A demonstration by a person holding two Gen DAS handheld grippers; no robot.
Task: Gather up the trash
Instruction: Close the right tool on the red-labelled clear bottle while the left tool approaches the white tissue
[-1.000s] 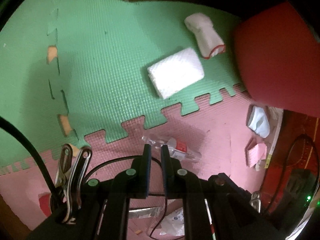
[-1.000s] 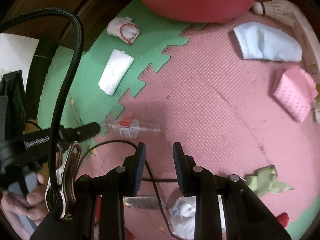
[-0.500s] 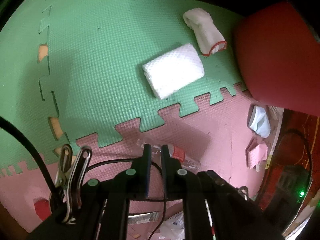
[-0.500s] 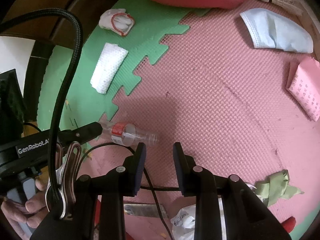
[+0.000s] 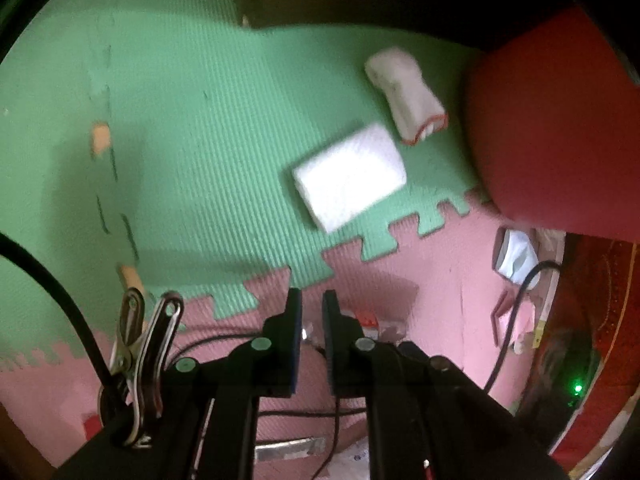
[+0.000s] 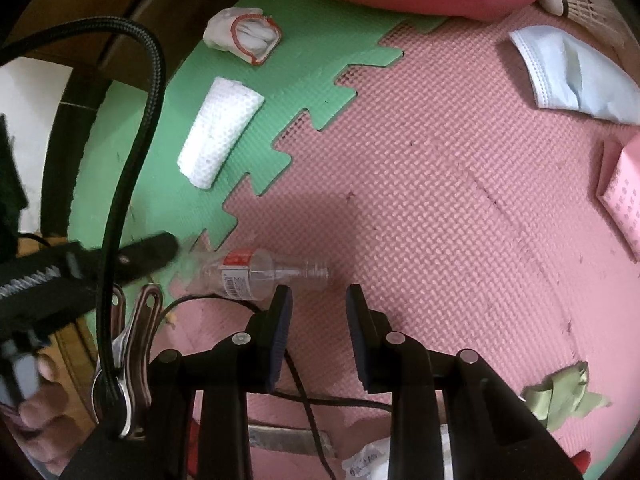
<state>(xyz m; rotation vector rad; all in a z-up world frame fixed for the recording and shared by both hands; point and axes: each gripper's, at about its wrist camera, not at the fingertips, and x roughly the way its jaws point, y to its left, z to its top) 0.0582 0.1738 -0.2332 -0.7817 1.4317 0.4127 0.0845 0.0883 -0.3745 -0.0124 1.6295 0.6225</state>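
A clear plastic bottle (image 6: 256, 274) with a red label lies on the pink mat. In the left wrist view only a bit of it (image 5: 370, 322) shows behind my fingers. My left gripper (image 5: 311, 300) has its jaws nearly together, a narrow gap showing, right over the bottle's base end; in the right wrist view its tip (image 6: 156, 250) touches that end. My right gripper (image 6: 318, 294) is open and empty, just in front of the bottle's neck. A folded white paper towel (image 5: 348, 182) and a crumpled white cup with a red rim (image 5: 408, 98) lie on the green mat.
A big red bin (image 5: 560, 128) stands at the right. A blue face mask (image 6: 572, 76), a pink packet (image 6: 624, 196), a green crumpled paper (image 6: 560, 396), a shuttlecock (image 6: 580, 0) and wrappers (image 6: 368, 460) lie on the pink mat. Black cables (image 6: 312, 400) cross near my fingers.
My left gripper has come down closer over the bottle, which now sits mostly hidden behind its fingers. The bottle has turned and shifted a little right. My right gripper stays open.
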